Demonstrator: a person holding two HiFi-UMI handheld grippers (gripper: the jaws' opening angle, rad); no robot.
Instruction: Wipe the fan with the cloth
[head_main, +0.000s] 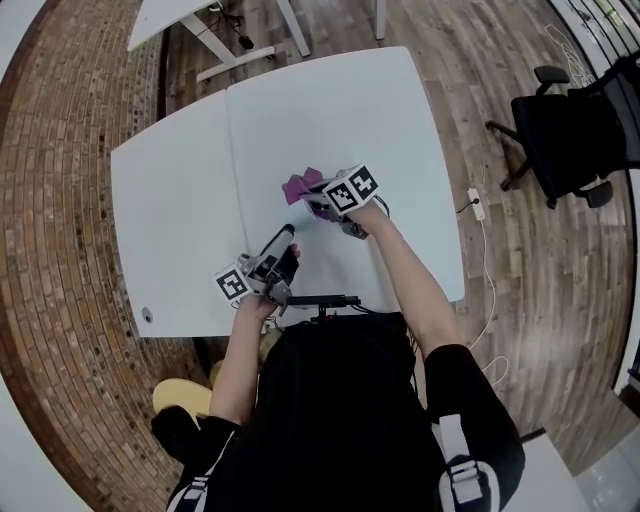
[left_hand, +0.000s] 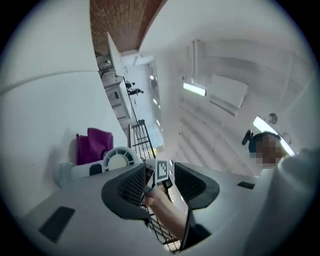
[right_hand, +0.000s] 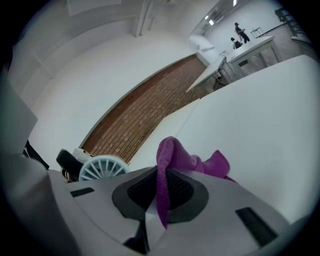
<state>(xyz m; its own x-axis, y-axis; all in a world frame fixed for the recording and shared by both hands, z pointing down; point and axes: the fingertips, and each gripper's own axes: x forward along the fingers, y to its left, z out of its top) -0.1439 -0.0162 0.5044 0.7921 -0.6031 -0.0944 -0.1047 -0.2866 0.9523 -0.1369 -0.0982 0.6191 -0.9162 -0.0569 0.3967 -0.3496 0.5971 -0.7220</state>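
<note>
The right gripper (right_hand: 161, 187) is clamped on a fold of the purple cloth (right_hand: 195, 161) above the white table (head_main: 340, 110). The left gripper (left_hand: 160, 176) stands wide, gripping nothing. The fan (left_hand: 118, 161) shows beside the cloth, partly hidden by a jaw.

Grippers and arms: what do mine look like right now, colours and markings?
Both are light grey shells with dark, grid-textured pads, seen on the left gripper and the right gripper. Each carries a white cube with black square markers. The person wears a black short-sleeved top.
</note>
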